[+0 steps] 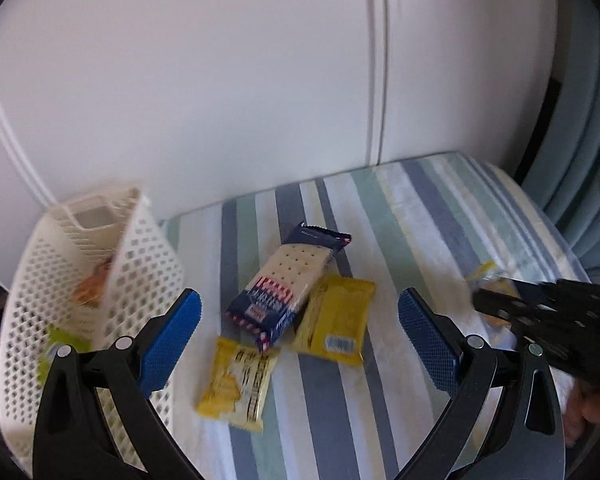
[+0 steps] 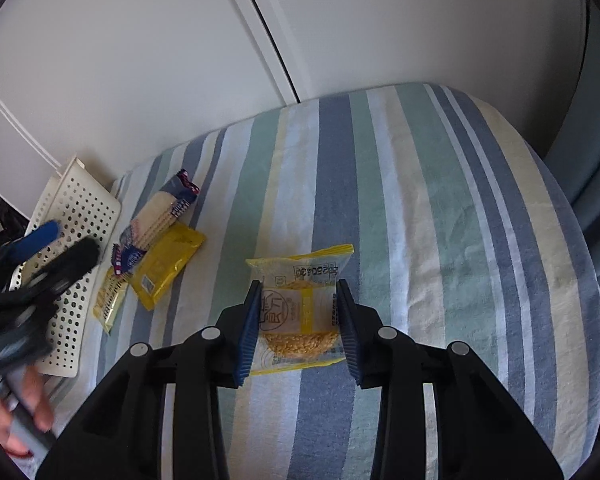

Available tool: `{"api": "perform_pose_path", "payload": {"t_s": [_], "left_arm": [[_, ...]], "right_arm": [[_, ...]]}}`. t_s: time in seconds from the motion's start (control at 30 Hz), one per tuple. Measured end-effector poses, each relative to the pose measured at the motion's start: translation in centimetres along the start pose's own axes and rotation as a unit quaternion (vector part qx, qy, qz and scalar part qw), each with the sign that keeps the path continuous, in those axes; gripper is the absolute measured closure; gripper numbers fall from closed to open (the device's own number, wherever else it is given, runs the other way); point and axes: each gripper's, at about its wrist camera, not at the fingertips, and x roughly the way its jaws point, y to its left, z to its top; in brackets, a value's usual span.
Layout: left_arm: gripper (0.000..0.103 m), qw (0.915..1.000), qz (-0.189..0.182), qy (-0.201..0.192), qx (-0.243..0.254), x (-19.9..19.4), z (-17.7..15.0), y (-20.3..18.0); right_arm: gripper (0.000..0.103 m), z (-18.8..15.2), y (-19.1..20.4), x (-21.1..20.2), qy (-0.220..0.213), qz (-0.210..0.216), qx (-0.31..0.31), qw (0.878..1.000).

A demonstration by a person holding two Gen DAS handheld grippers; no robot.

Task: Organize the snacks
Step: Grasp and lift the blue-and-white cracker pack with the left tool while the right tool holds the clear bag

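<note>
My right gripper (image 2: 299, 286) is shut on a clear, yellow-edged packet (image 2: 300, 312) with a round grain cake inside, its blue pads pressing both sides. My left gripper (image 1: 300, 295) hangs open above a small pile. The pile is a navy cracker pack (image 1: 288, 280), a yellow packet (image 1: 336, 320) beside it and a second yellow packet (image 1: 236, 384) nearer me. A white perforated basket (image 1: 148, 256) stands to the pile's left, holding an orange snack (image 1: 92, 284) and a green packet (image 1: 60, 344). The right gripper (image 1: 540, 312) shows blurred at the right edge of the left wrist view.
Everything lies on a blue, green and white striped cloth (image 2: 420, 200) whose rounded edge drops off at the right. White panelled doors (image 2: 180, 60) rise directly behind. A hand (image 2: 24, 420) holds the left gripper beside the basket (image 2: 76, 216).
</note>
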Motion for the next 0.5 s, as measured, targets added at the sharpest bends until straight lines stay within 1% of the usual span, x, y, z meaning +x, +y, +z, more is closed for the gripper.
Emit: {"api": "perform_pose_path", "payload": {"t_s": [0.03, 0.1, 0.17, 0.23, 0.37, 0.5], "left_arm": [[0.003, 1.0, -0.002, 0.008, -0.004, 0.9, 0.2, 0.1], [0.009, 0.9995, -0.012, 0.028, -0.011, 2.8, 0.8, 0.5], [0.02, 0.9985, -0.021, 0.049, -0.011, 4.6, 1.4, 0.6], [0.025, 0.9976, -0.026, 0.063, -0.008, 5.9, 1.8, 0.6], [0.026, 0.9962, -0.015, 0.085, -0.008, 8.1, 2.4, 0.9], [0.026, 0.9945, -0.01, 0.104, -0.008, 9.7, 2.2, 0.9]], "right_arm": [[0.067, 0.0, 0.0, 0.0, -0.001, 0.002, 0.001, 1.0], [0.067, 0.0, -0.6, -0.5, -0.001, 0.009, 0.007, 1.0], [0.067, 0.2, -1.0, -0.8, -0.001, 0.012, 0.011, 1.0], [0.067, 0.4, -1.4, -1.0, -0.003, 0.014, 0.015, 1.0], [0.067, 0.2, -1.4, -1.1, -0.007, 0.019, 0.02, 1.0], [0.067, 0.4, -1.4, -1.5, -0.011, 0.024, 0.018, 0.999]]}}
